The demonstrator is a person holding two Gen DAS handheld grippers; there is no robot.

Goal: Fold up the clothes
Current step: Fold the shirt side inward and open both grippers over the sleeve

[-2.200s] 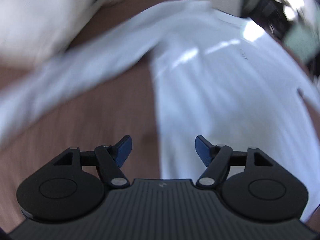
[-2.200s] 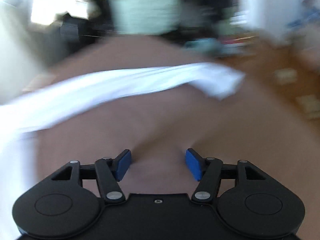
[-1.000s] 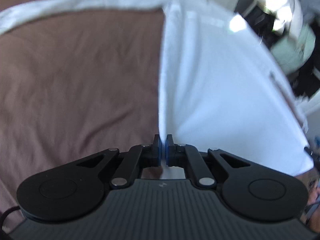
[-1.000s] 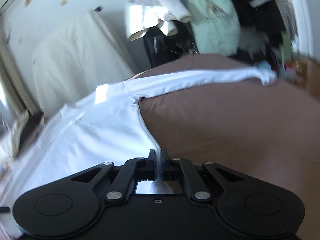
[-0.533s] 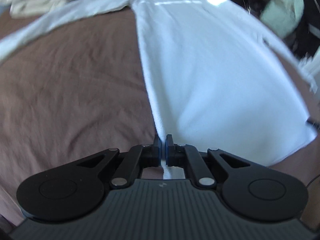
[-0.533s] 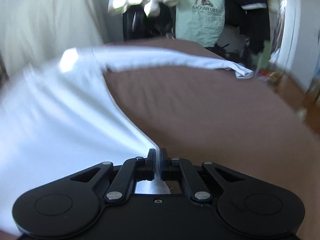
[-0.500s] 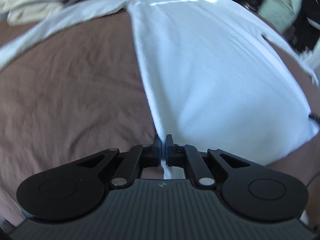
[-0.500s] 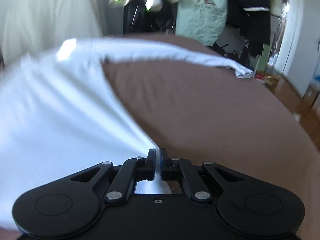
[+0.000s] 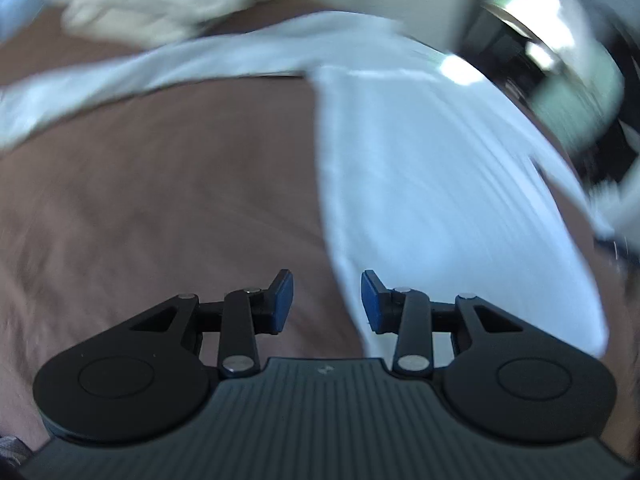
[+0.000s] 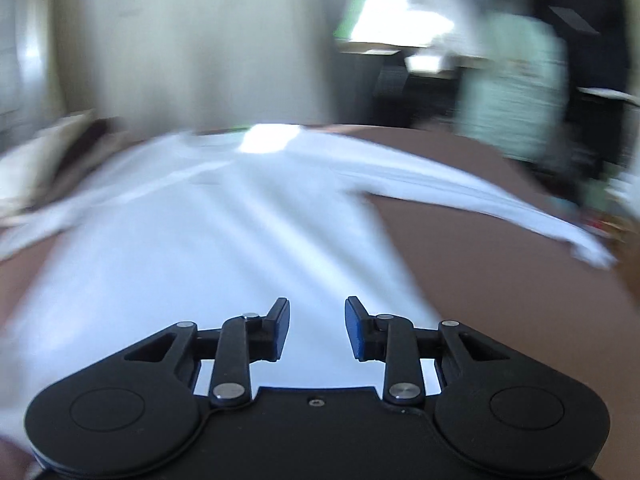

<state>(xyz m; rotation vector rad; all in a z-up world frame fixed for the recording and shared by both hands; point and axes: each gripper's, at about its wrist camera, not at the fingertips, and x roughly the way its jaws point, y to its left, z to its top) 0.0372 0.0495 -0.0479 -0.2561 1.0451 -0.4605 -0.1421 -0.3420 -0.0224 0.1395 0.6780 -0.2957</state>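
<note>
A white long-sleeved shirt [image 9: 432, 184] lies spread flat on a brown bedsheet [image 9: 160, 208], both views blurred by motion. My left gripper [image 9: 326, 300] is open over the shirt's left bottom edge, its blue pads apart with nothing between them. One sleeve [image 9: 168, 64] stretches out to the left. In the right wrist view the shirt [image 10: 208, 240] fills the middle and its other sleeve [image 10: 480, 200] runs off to the right. My right gripper [image 10: 318, 328] hangs open above the shirt's lower hem, holding nothing.
Pale folded bedding or pillows [image 9: 132, 4] sit beyond the shirt at the upper left. A mint-green garment [image 10: 516, 84] hangs at the far right among dark furniture. A cream curtain or cloth [image 10: 192, 48] stands behind the bed. Brown sheet [image 10: 520, 280] lies bare to the right.
Both grippers have let go of the shirt's bottom corners and opened. The shirt now lies flat on the sheet, and both grippers have swung while moving.
</note>
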